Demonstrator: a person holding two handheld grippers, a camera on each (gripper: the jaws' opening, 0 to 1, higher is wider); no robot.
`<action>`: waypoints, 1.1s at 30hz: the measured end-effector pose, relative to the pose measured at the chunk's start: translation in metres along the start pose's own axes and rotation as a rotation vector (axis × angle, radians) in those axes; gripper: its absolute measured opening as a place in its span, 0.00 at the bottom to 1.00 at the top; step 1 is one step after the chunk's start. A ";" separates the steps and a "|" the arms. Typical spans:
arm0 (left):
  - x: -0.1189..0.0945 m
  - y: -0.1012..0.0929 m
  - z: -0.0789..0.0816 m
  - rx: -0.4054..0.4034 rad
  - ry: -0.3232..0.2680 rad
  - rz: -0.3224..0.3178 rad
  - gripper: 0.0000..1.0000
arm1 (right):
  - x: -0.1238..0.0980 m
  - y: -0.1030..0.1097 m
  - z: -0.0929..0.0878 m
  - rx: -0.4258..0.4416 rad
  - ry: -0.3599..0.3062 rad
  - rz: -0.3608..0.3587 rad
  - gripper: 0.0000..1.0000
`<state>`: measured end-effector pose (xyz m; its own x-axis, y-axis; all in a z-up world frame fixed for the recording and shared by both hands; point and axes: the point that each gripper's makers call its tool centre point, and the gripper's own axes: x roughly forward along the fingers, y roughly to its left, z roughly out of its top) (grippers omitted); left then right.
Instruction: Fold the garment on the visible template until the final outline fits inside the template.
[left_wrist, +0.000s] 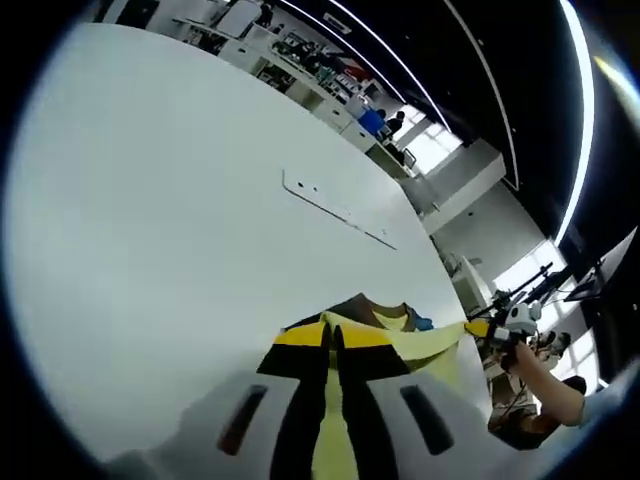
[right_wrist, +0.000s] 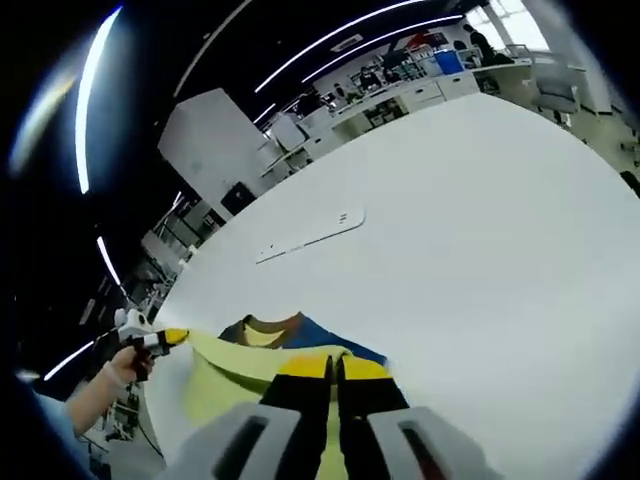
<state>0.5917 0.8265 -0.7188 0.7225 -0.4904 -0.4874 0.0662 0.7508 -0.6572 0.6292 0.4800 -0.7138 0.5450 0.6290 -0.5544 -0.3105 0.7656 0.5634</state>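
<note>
In the left gripper view, the left gripper (left_wrist: 335, 345) rises from the bottom edge with its 2 black, yellow-tipped jaws pressed together on the yellow garment (left_wrist: 425, 345), whose fabric runs down between them. Ahead of the jaws lies the broad white table (left_wrist: 170, 220), and further ahead on it, well apart from the gripper, sits a thin clear template (left_wrist: 335, 207) with 2 small holes near one end. To the right of the jaws the garment stretches taut toward the other gripper, with a brown collar and a bit of blue showing at its upper edge. At the far right a hand (left_wrist: 515, 357) holds the right gripper (left_wrist: 483, 329), its yellow tip at the garment's edge.

In the right gripper view, a hand (right_wrist: 120, 368) at the far left holds the left gripper (right_wrist: 172, 337), its yellow tip meeting the garment's corner. The garment (right_wrist: 225, 385) spreads rightward from there, pale yellow with a blue part and a brown collar just ahead of the jaws. The right gripper (right_wrist: 335, 370) at the bottom has its 2 jaws closed on the yellow fabric. The template (right_wrist: 312, 237) lies well ahead on the table (right_wrist: 500, 220).
</note>
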 end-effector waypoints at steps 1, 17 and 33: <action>0.001 0.003 -0.002 -0.003 0.005 0.008 0.00 | 0.002 -0.004 -0.002 0.005 0.004 -0.009 0.00; 0.019 0.031 -0.022 0.038 0.047 0.080 0.00 | 0.012 -0.022 -0.017 0.038 0.023 -0.036 0.00; 0.014 0.030 -0.014 0.220 0.042 0.097 0.21 | 0.015 -0.023 -0.022 -0.150 0.044 -0.052 0.00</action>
<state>0.5942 0.8363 -0.7533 0.7035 -0.4257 -0.5691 0.1491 0.8713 -0.4675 0.6276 0.4748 -0.7488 0.5296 0.5911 -0.6084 -0.3977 0.8065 0.4374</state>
